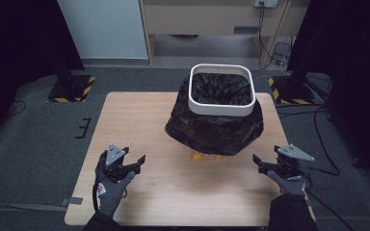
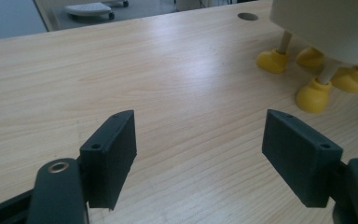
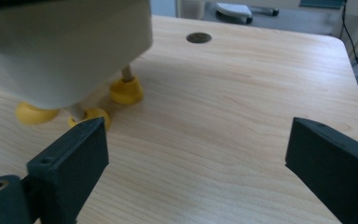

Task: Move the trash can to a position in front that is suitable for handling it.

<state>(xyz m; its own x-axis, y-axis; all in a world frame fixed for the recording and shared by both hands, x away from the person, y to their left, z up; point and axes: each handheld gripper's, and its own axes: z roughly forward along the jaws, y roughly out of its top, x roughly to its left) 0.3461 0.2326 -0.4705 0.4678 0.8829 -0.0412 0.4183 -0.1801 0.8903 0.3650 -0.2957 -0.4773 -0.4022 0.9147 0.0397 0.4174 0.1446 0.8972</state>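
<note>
Near the table's (image 1: 139, 192) front edge, the left gripper (image 1: 136, 162) and right gripper (image 1: 259, 162) hover with jaws spread wide, gripping nothing. Between and beyond them stands a white bin (image 1: 221, 89) on yellow feet (image 2: 313, 95), lined with a black bag (image 1: 212, 127) draped over its sides

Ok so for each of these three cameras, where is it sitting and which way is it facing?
High view: above the person's side, looking forward and down on the table and lined bin; both gloved hands, left gripper and right gripper show.
Left gripper view: low over the table, facing the bin's yellow feet; its open fingers show.
Right gripper view: low, facing the feet from the other side; its open fingers show.
Shared: feet and tabletop.
</note>
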